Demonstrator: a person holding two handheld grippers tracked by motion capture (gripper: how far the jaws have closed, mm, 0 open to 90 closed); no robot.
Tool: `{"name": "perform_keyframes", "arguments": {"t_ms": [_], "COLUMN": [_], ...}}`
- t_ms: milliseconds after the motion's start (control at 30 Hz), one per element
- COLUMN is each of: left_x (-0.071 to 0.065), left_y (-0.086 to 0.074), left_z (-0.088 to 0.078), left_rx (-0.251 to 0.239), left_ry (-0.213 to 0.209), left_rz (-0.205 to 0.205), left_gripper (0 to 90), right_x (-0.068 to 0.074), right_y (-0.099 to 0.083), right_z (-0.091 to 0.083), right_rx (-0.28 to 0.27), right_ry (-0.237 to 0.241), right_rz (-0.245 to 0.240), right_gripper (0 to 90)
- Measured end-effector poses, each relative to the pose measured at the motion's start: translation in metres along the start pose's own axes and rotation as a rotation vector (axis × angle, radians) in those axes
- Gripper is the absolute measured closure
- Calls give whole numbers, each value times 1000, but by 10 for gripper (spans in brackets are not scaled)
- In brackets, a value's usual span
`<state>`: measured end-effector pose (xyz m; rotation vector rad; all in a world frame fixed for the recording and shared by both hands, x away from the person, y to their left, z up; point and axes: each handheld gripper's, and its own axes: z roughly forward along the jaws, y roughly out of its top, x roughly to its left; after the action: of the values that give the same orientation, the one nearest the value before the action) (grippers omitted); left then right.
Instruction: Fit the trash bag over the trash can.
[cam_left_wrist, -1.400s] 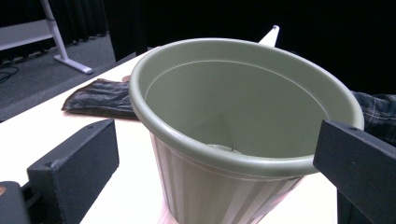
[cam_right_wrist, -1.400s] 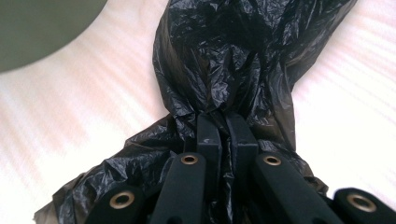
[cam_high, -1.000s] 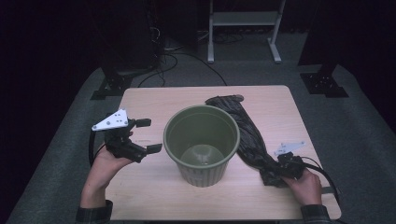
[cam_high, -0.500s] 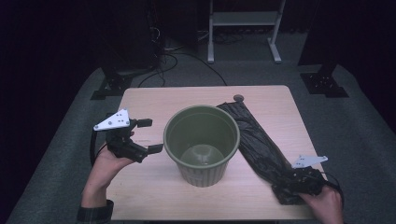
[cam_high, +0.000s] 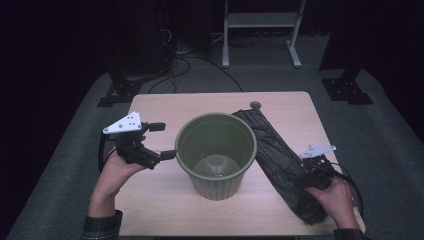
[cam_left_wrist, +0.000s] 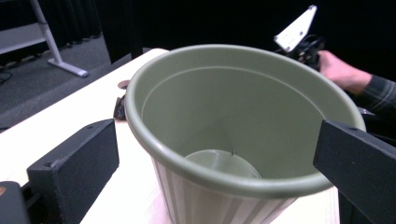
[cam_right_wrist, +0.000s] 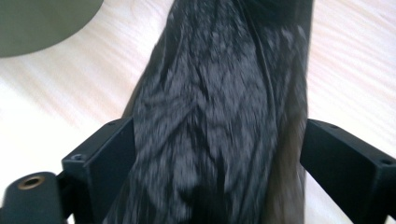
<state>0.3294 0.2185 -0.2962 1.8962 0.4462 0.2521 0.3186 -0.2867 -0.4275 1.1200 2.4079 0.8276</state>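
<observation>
Down at the near right corner of the pale wooden tabletop (cam_high: 165, 210), the right gripper (cam_high: 307, 181) sits over the near end of the crumpled black plastic bag (cam_high: 274, 152). That bag lies flat as a long strip, running from beside the far rim of the ribbed olive-green plastic bin (cam_high: 216, 155) diagonally back toward the person's right hand (cam_high: 336, 196). Its jaws have just been opening, and the bag (cam_right_wrist: 219, 116) lies between them; in the right gripper view the two black jaws stand at either edge of the bunched plastic, spread apart rather than pinching it, so the bag looks released. The right gripper (cam_right_wrist: 210, 154) straddles it from above, the bag resting on the tabletop (cam_right_wrist: 60, 107).

The left gripper (cam_high: 160, 141) is held left of the bin, jaws spread wide and holding nothing, pointing toward the bin's side wall without touching it.

The high view gives the whole layout: bin in the middle, bag to its right, a small round mark (cam_high: 255, 105) near the far edge. The left gripper view instead looks into the bin (cam_left_wrist: 243, 121), showing its bare inside and raised round floor, with the other hand (cam_left_wrist: 343, 72) beyond the rim. The right gripper view shows the wrinkles of the plastic close up, slightly blurred.
</observation>
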Motion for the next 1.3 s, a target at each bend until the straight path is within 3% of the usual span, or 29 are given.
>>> {"name": "perform_keyframes", "arguments": {"t_ms": [200,333,500,800,967,1200,1300], "left_x": [5,6,3,2,3,2,3], "left_y": [10,11,9,5,4,4,4], "left_z": [5,8,13,16,15,16,15], "left_rx": [-6,-16,-5,-4,-3,-4,-5], "left_ry": [-13,-22,-31,-39,-36,-37,-34], "left_rz": [11,16,37,32,30,29,29], "left_gripper": [0,0,0,0,0,0,0], "right_x": [-1,-6,-5,-7,-9,-13,-14], "right_y": [22,27,25,17,10,2,-1], "right_z": [30,50,77,78,67,54,53], "right_rx": [23,10,72,57,26,7,6], "right_ry": [4,40,25,71,76,78,82], "right_rz": [-19,17,-2,36,34,46,58], "right_gripper": [0,0,0,12,254,722,848]}}
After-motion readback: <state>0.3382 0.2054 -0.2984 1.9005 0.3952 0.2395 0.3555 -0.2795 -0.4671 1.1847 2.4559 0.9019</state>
